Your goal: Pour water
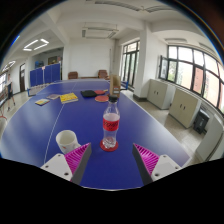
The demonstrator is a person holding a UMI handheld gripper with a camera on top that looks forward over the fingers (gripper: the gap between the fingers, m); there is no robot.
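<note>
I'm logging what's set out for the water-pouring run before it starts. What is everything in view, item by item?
bottle: 1, clear with a red label and red liquid low down, upright on the table, just ahead of the fingers, between their lines.
cup: 1, white, on the table left of the bottle, ahead of the left finger.
table: 1, blue, large, carrying everything.
flat items: several, yellow, dark and red, at the table's far side; too small to identify.
chairs: 2, brownish, beyond the table.
cabinets: several, pale, under the windows to the right.
gripper: 1, fingers open, pink pads, nothing between them.
</note>
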